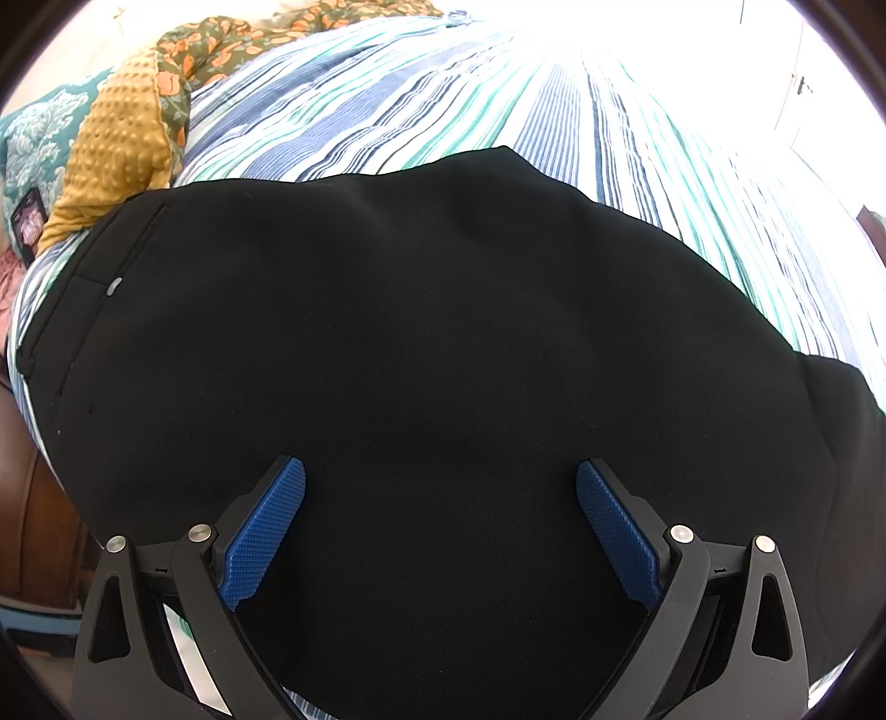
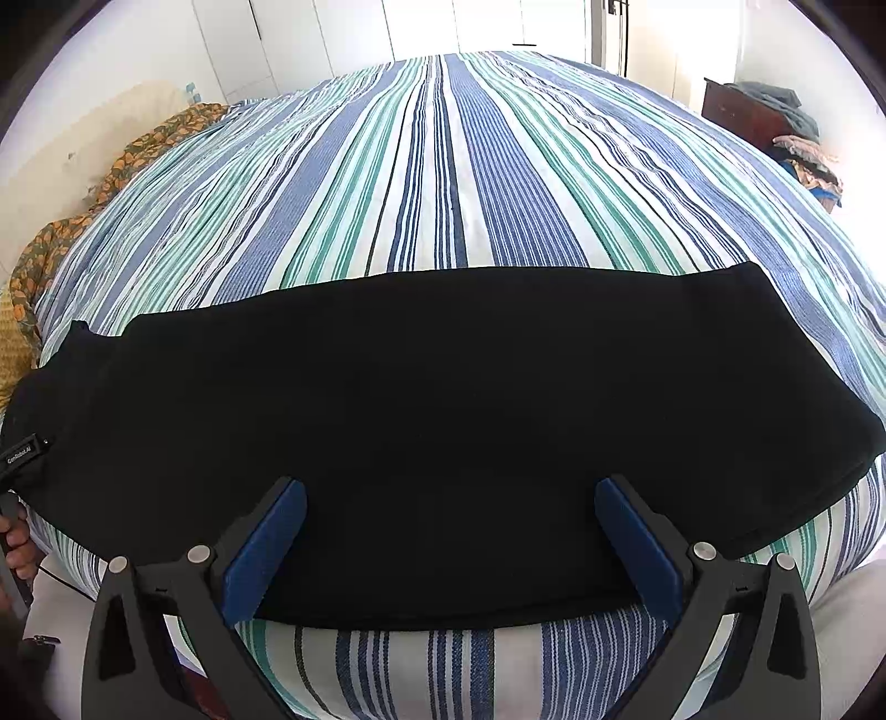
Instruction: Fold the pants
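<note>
Black pants (image 2: 432, 399) lay flat across the near edge of a striped bedspread (image 2: 443, 166), while the left gripper (image 1: 440, 487) and right gripper (image 2: 449, 504) each hovered over the dark cloth with blue-padded fingers (image 1: 266, 531) spread wide apart, grasping nothing.

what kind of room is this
Most likely a bedroom. The black pants lie on a bed with a striped bedspread, a mustard dotted cushion sits at one side, and white closet-like doors line the far wall.
</note>
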